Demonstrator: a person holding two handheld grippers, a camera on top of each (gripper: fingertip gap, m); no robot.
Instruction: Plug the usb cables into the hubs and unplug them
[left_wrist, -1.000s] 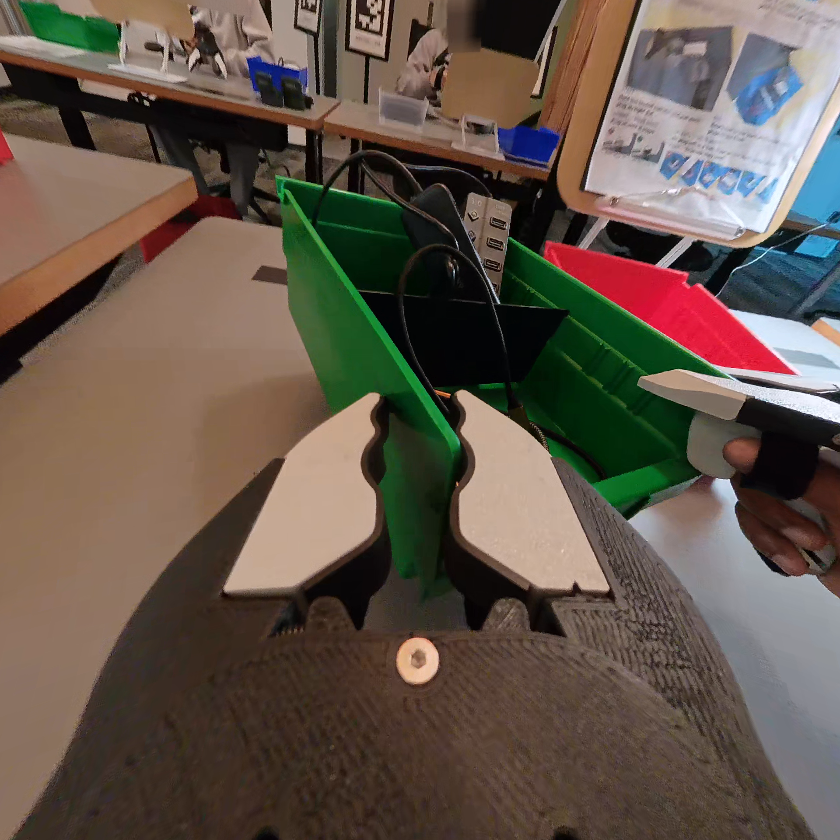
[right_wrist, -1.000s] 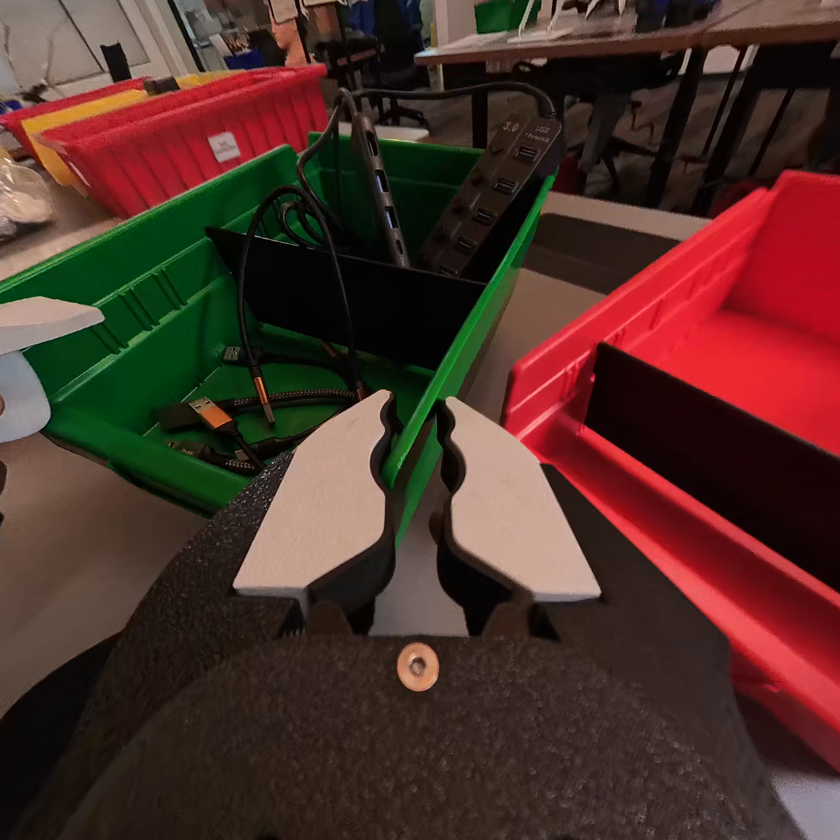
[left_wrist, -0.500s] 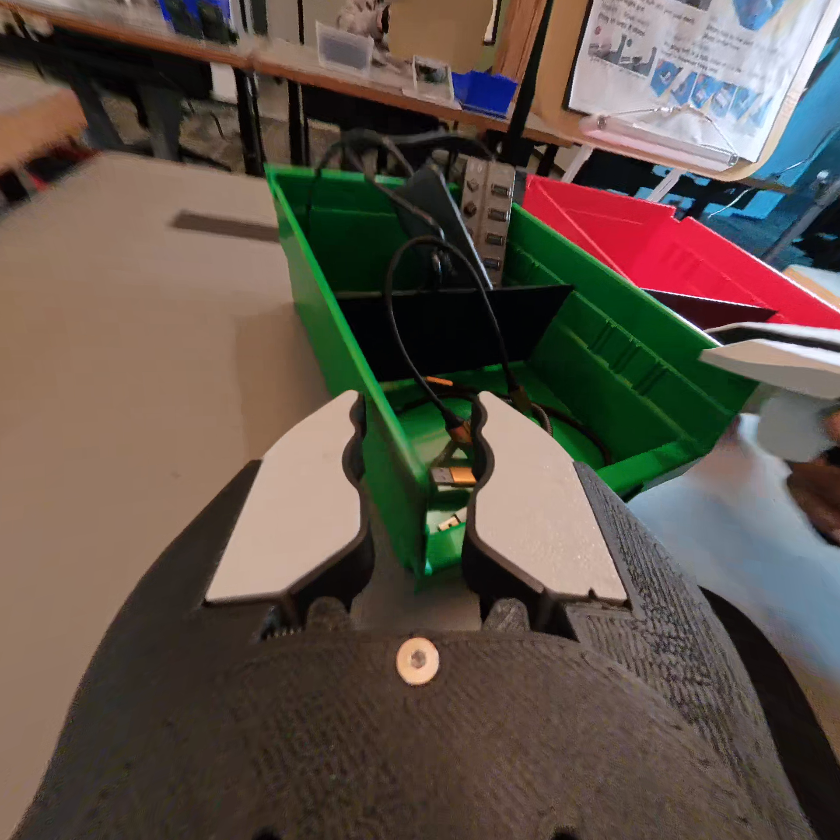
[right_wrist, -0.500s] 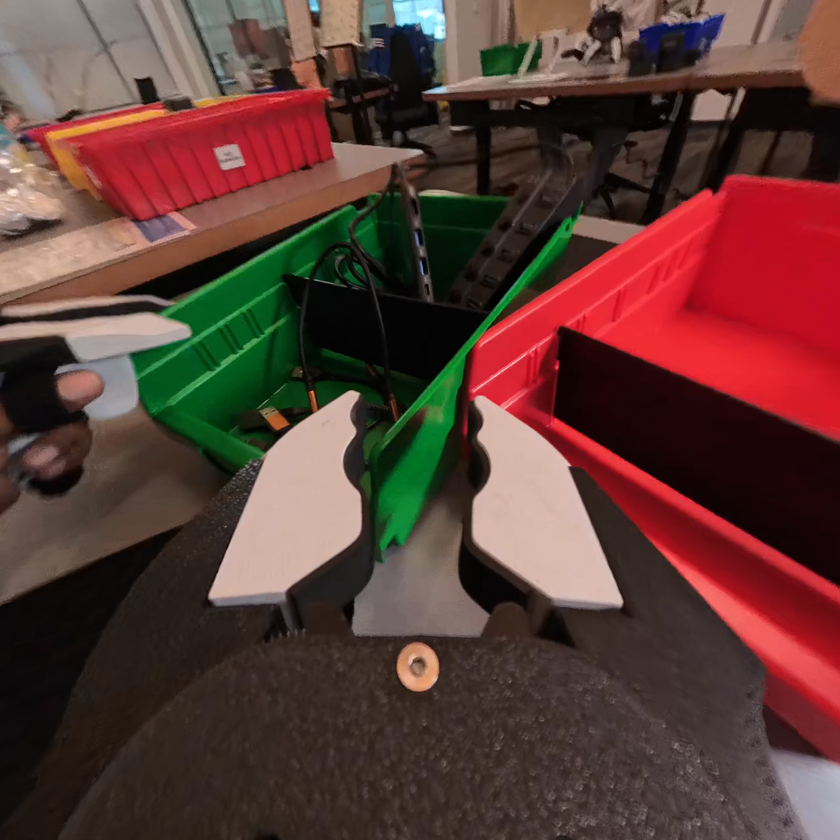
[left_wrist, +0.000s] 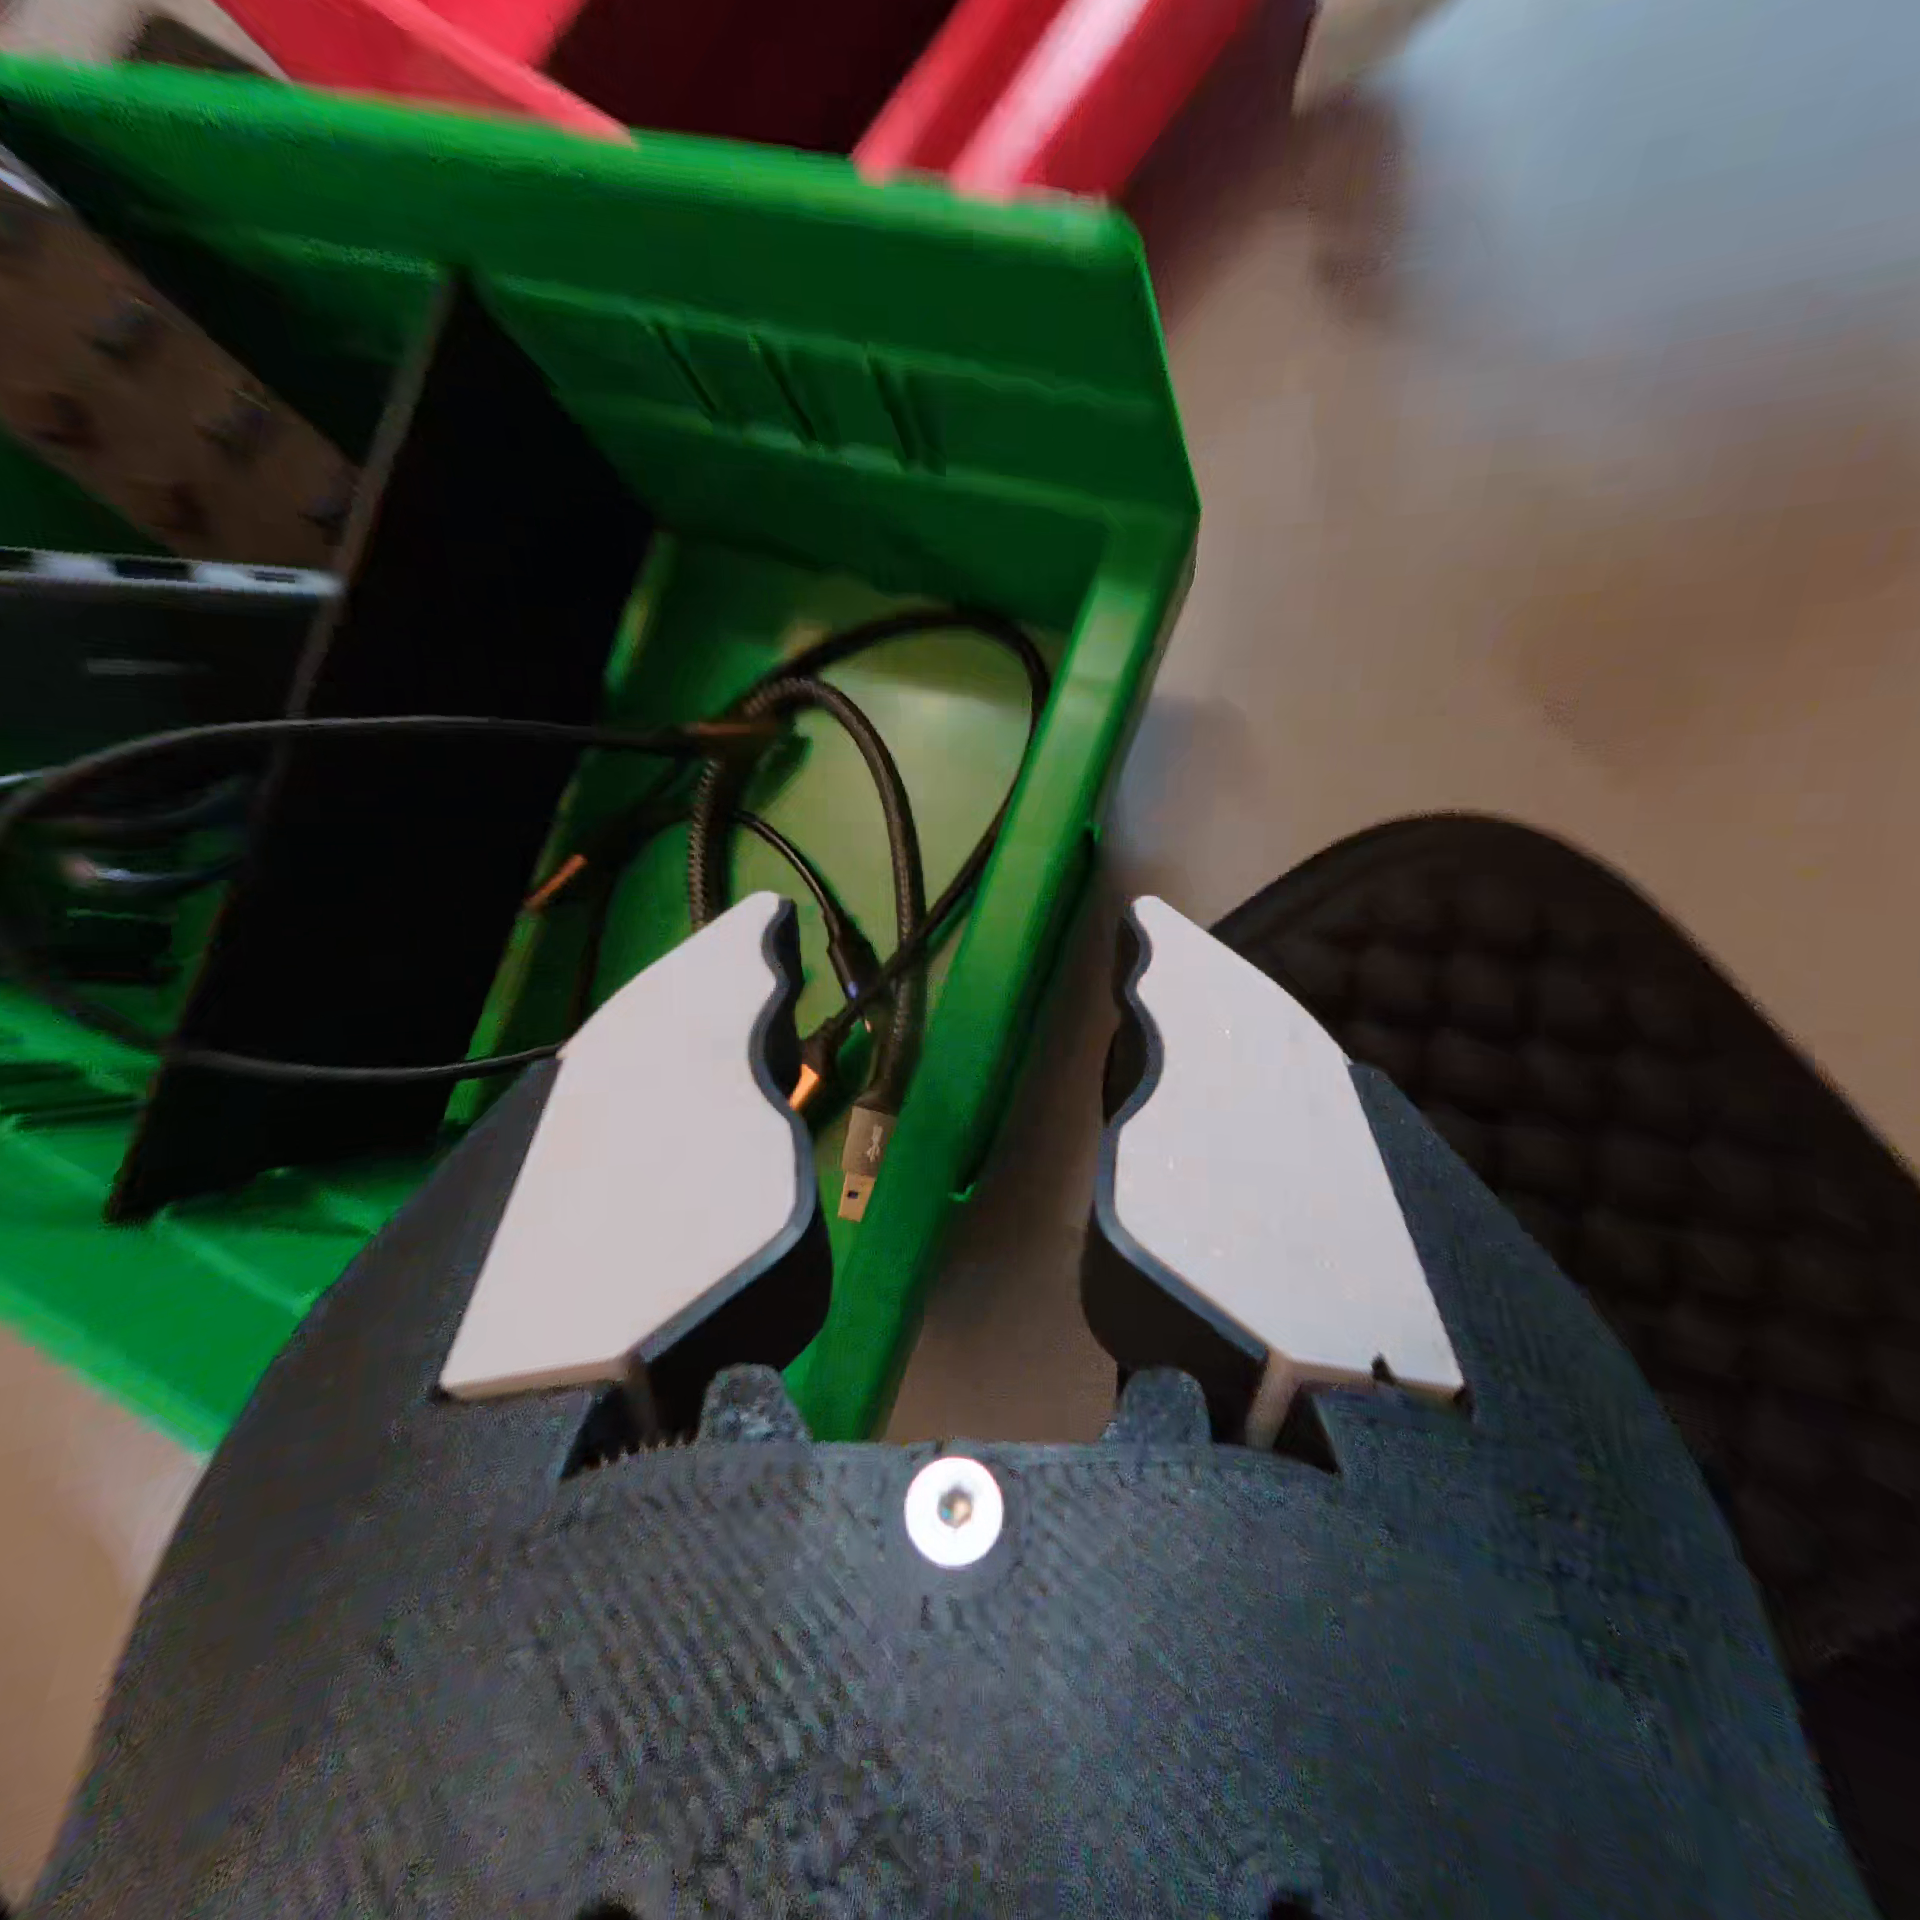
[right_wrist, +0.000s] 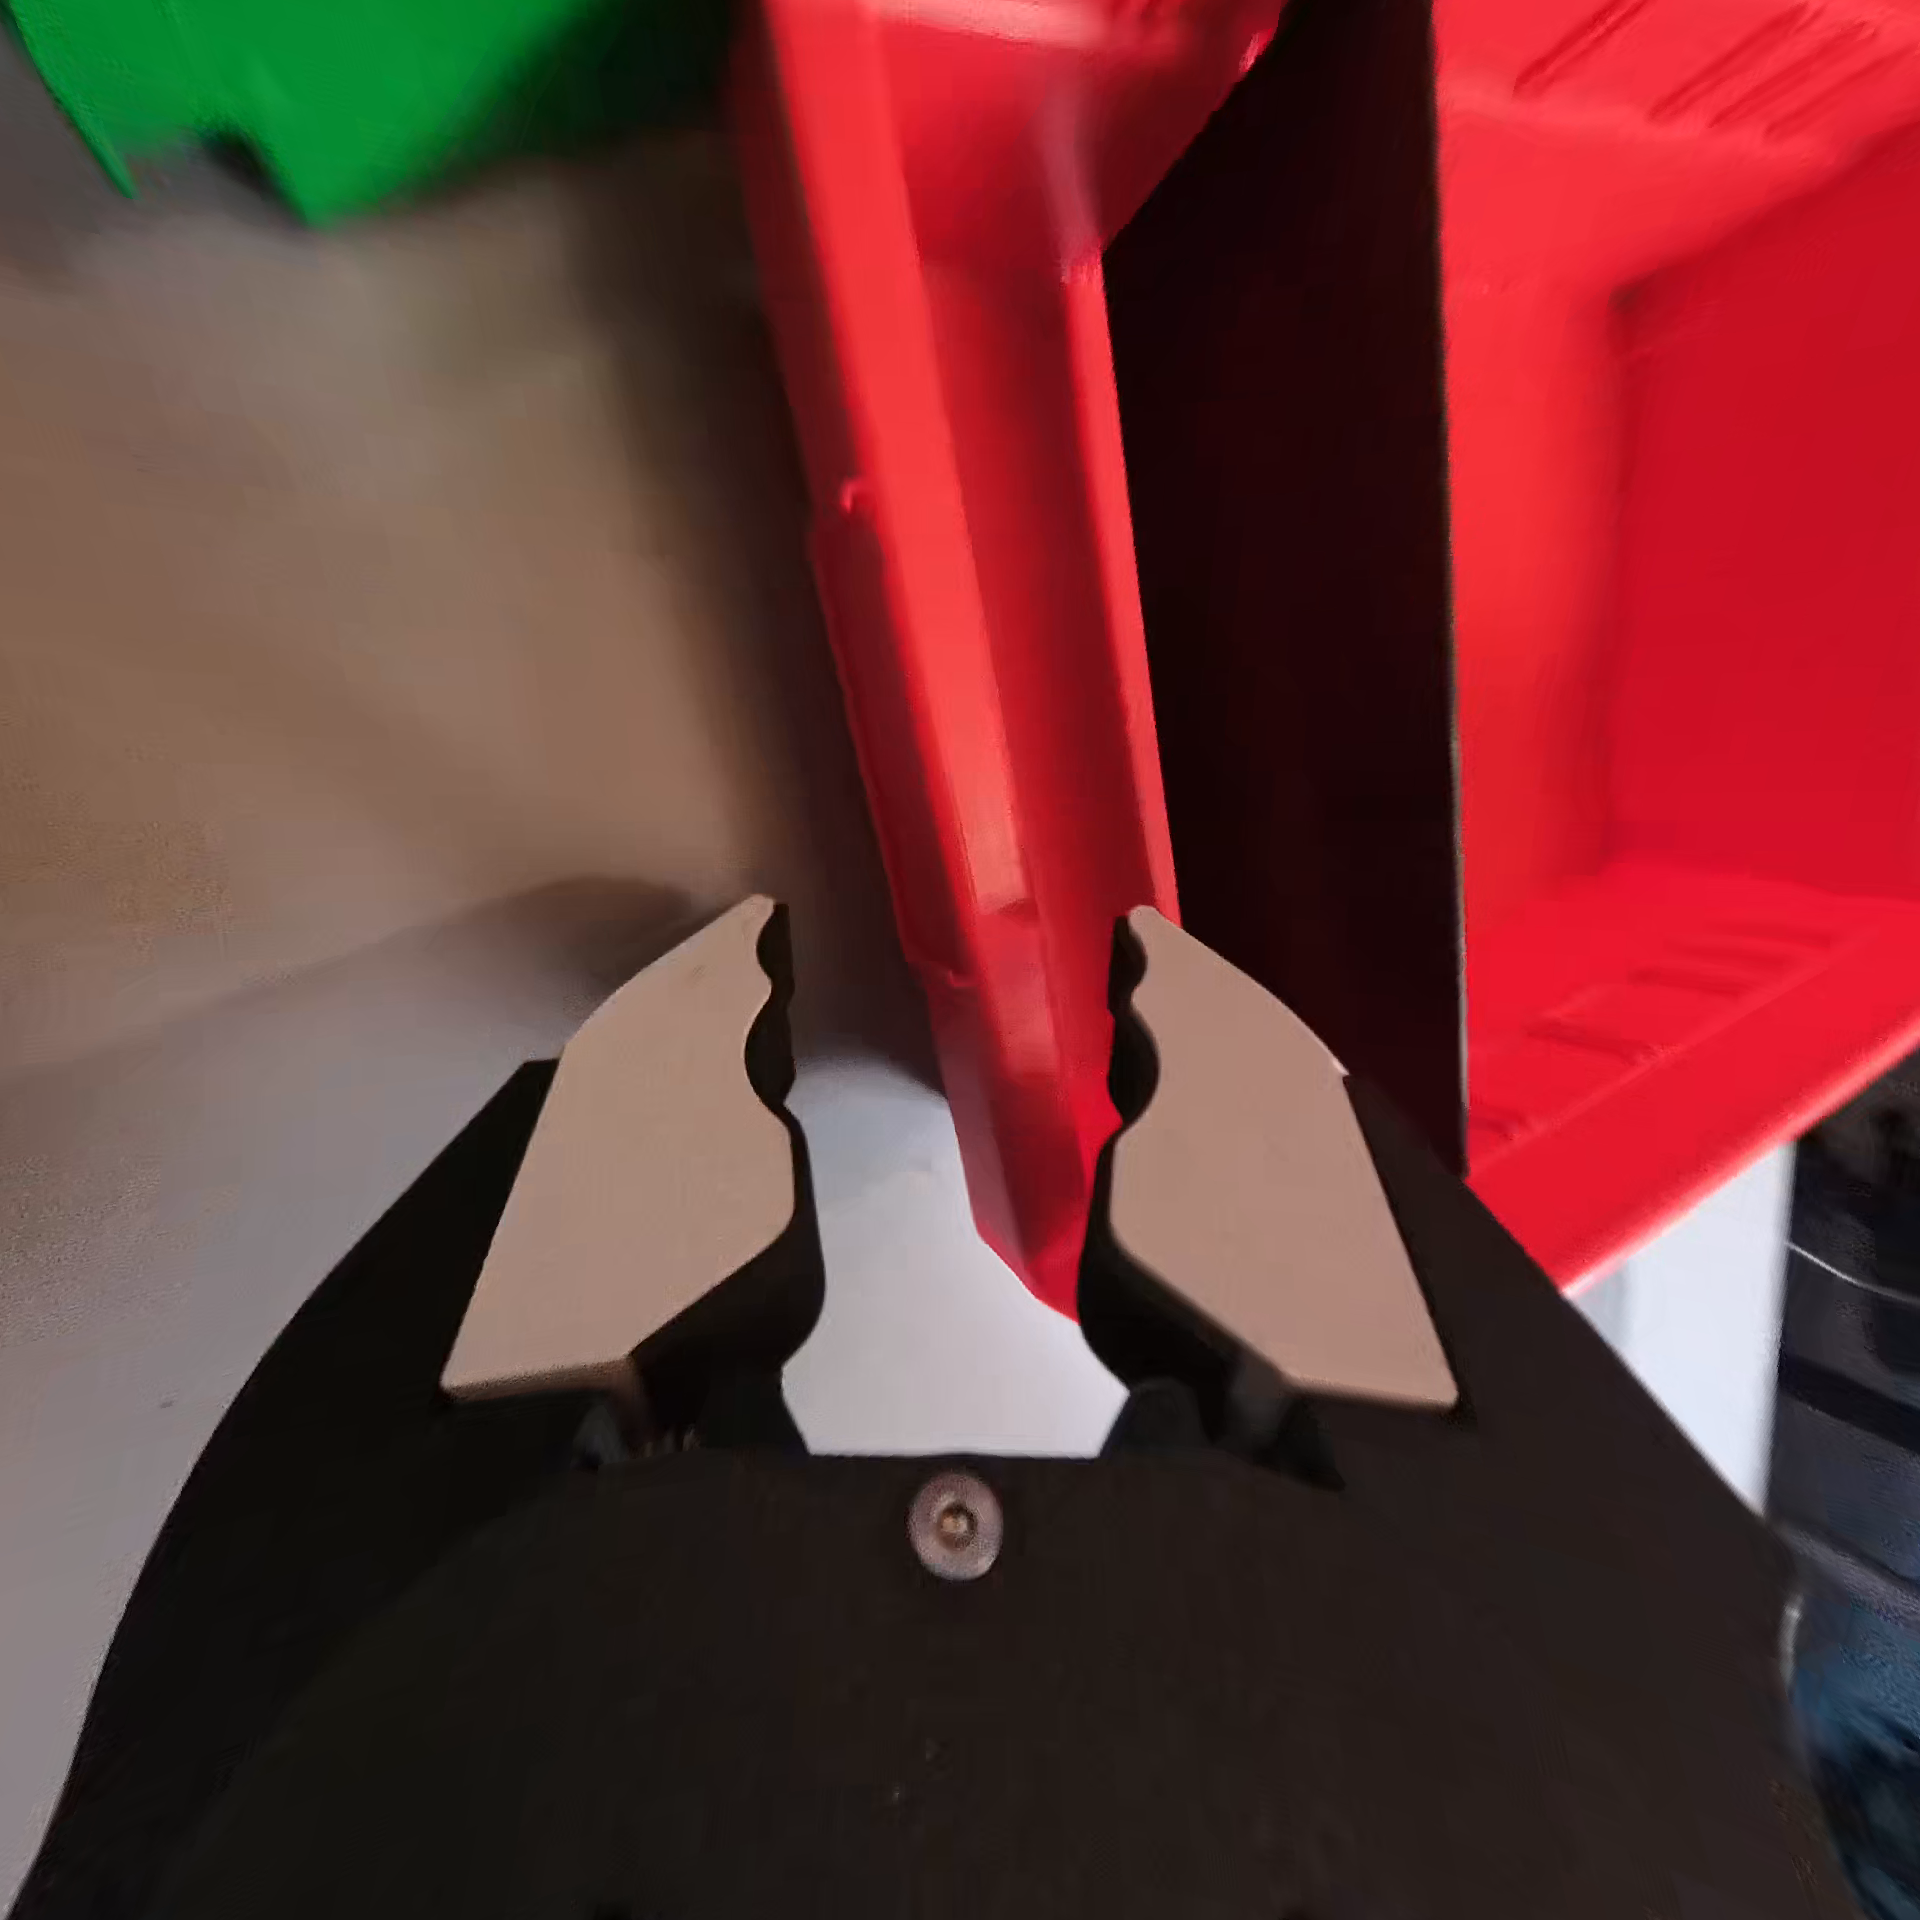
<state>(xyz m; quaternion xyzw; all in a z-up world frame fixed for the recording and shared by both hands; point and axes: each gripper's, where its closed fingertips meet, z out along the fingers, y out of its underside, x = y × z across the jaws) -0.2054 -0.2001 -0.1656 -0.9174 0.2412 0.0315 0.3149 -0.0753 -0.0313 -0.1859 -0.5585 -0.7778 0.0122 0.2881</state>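
The green bin (left_wrist: 831, 260) holds several black USB cables (left_wrist: 904, 883) in its near compartment; a grey plug (left_wrist: 868, 1132) and an orange-tipped plug (left_wrist: 805, 1081) lie by the front wall. Behind a black divider (left_wrist: 416, 727), two blurred hubs (left_wrist: 135, 634) lean at the left. My left gripper (left_wrist: 956, 914) is open and empty, straddling the bin's front wall, left finger above the cables. My right gripper (right_wrist: 948, 914) is open and empty, its jaws on either side of the near wall of a red bin (right_wrist: 935, 520). The cables and hubs do not show in the right wrist view.
The red bin has a black divider (right_wrist: 1278, 623) and sits right of the green bin (right_wrist: 364, 94), which shows as a corner at top left. Both stand on a beige table (right_wrist: 364, 623). The right gripper's black body (left_wrist: 1610, 1143) lies close on the right in the left wrist view.
Both grippers were shut on the green bin's side walls and have opened and let go. Both views now tilt steeply down. The right gripper has moved to the red bin's wall.
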